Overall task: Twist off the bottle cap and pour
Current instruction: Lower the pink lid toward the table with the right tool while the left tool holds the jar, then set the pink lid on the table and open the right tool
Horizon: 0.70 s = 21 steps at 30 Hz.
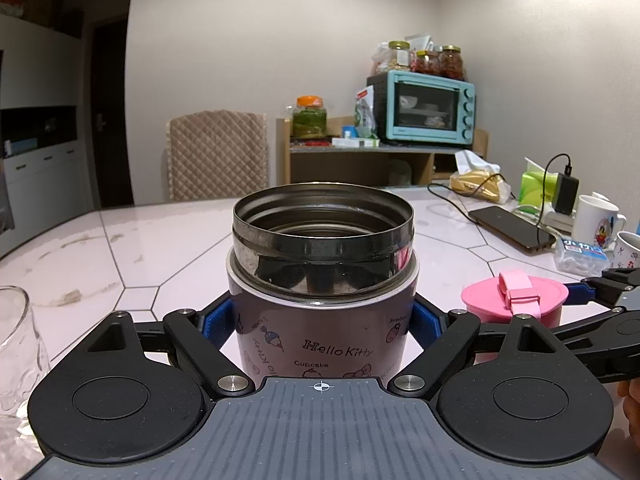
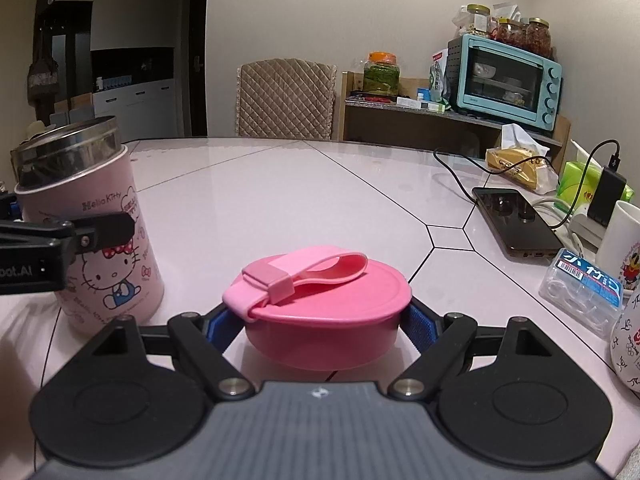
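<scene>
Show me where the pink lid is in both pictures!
Left wrist view: the pink lid sits low at the right edge, behind the right tongs.
Right wrist view: it fills the lower middle, between the tongs' blue pads.
Shared landmark: the blue toaster oven, upper right in both.

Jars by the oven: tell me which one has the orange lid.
The big jar of green pickles on the shelf left of the blue oven. The smaller jars on top of the oven have gold lids.
</scene>
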Motion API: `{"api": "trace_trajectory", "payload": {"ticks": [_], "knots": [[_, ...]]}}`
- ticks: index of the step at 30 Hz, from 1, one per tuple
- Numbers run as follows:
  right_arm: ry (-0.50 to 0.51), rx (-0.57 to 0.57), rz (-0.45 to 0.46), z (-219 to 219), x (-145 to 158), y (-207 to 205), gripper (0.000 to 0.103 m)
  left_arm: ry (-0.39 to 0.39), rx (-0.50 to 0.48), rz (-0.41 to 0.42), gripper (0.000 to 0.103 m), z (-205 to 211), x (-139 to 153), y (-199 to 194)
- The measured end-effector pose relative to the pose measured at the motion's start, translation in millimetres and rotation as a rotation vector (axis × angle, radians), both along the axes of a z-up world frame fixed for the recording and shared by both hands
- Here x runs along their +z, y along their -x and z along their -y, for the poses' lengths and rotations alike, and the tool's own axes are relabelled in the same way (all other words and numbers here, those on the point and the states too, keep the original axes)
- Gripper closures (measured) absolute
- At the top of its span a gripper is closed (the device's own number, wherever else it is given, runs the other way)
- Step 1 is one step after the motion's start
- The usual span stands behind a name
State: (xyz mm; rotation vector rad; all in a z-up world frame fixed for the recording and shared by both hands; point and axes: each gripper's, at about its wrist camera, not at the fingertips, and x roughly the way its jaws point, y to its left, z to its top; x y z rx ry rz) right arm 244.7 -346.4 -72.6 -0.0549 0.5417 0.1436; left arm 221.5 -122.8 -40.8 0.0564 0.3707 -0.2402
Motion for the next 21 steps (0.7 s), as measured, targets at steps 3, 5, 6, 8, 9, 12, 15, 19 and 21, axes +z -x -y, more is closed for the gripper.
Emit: {"api": "trace_trajectory", "payload": {"ticks": [3,5,6,8,9,12,15,19,21], "knots": [[0.001,0.0,-0.007,0.2,-0.5,-1.5,0.018,-0.001,-0.001,0.0,0.013,-0.1,-0.1,0.3],[0.002,0.0,-0.011,0.3,-0.8,-2.4,0.018,-0.002,-0.001,-0.002,0.013,-0.8,1.3,-0.5],[0.002,0.0,-0.014,0.3,-1.0,-2.9,0.018,-0.003,-0.002,-0.003,0.013,-0.9,1.5,-0.5],[0.004,0.0,-0.018,0.3,-1.3,-3.7,0.018,-0.004,-0.003,-0.003,0.013,-0.9,1.5,-0.3],[0.006,0.0,-0.019,-0.1,-1.5,-3.6,0.018,-0.004,-0.003,-0.004,0.013,-0.9,1.6,-0.3],[0.012,-0.001,-0.021,-1.0,-1.9,-3.0,0.018,-0.005,-0.004,-0.005,0.013,-0.9,2.0,-0.2],[0.014,-0.001,-0.024,-1.8,-2.3,-2.8,0.018,-0.005,-0.005,-0.006,0.013,-1.4,2.2,0.0],[0.017,-0.003,-0.025,-2.3,-2.1,-2.3,0.018,-0.005,-0.005,-0.006,0.013,-2.1,2.6,0.3],[0.021,-0.002,-0.029,-2.9,-2.0,-2.4,0.017,-0.004,-0.006,-0.007,0.013,-3.8,2.6,-1.0]]}}
